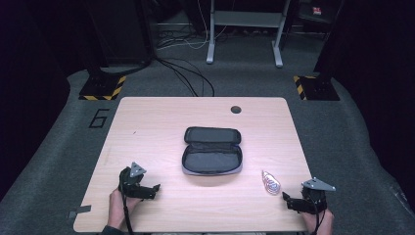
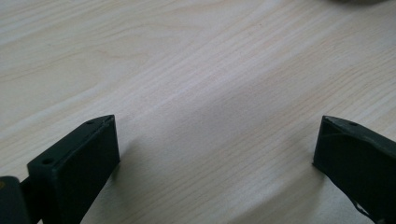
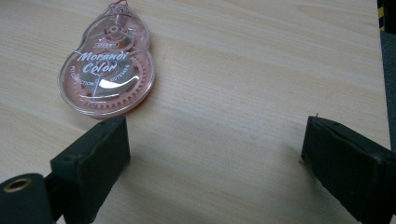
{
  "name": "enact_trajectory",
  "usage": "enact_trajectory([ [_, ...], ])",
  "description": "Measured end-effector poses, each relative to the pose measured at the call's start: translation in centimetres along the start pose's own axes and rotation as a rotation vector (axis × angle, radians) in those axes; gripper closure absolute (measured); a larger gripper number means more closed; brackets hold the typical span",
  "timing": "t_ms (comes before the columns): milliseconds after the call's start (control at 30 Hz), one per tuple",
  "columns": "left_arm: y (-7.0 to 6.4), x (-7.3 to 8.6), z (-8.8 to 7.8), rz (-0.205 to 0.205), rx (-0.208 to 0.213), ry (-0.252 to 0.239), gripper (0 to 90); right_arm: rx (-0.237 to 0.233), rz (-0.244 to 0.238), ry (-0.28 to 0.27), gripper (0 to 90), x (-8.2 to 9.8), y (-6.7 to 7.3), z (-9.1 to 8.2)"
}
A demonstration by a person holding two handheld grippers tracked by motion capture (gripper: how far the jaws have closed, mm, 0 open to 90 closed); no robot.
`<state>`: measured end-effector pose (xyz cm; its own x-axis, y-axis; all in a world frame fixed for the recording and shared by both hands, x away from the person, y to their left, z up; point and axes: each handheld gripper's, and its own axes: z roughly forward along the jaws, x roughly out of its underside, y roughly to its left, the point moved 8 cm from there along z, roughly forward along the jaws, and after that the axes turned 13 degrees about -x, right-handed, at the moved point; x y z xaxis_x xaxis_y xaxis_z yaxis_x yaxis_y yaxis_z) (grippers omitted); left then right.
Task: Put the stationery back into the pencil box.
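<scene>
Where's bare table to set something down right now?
Free: the far strip beyond the open pouch, and the wide left patch between it and the left gripper. Tighter at the near right, where the tape dispenser lies beside the right gripper.

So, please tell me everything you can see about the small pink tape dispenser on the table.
The correction tape dispenser is a small, flat, pear-shaped case of clear plastic with pinkish-orange toothed wheels visible inside. White lettering on top reads "Morandi Color". It lies flat on the wooden table, near the front right edge, to the right of the open dark pencil case and apart from it. The right gripper stands open just beside it; its jaws do not touch it. Nothing else touches it.
</scene>
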<state>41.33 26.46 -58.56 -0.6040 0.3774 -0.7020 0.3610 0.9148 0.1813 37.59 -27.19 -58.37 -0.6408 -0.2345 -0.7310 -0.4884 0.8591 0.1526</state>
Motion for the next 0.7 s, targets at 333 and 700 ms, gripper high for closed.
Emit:
enact_trajectory([
  [333, -0.1, 0.1, 0.0, -0.012, -0.007, -0.021, 0.2, -0.039, 0.057, -0.015, 0.0, -0.2, 0.7, -0.2],
  [700, -0.4, -0.3, 0.3, 0.021, 0.014, -0.026, 0.8, -0.091, -0.034, -0.003, 0.0, -2.5, 4.4, 1.7],
])
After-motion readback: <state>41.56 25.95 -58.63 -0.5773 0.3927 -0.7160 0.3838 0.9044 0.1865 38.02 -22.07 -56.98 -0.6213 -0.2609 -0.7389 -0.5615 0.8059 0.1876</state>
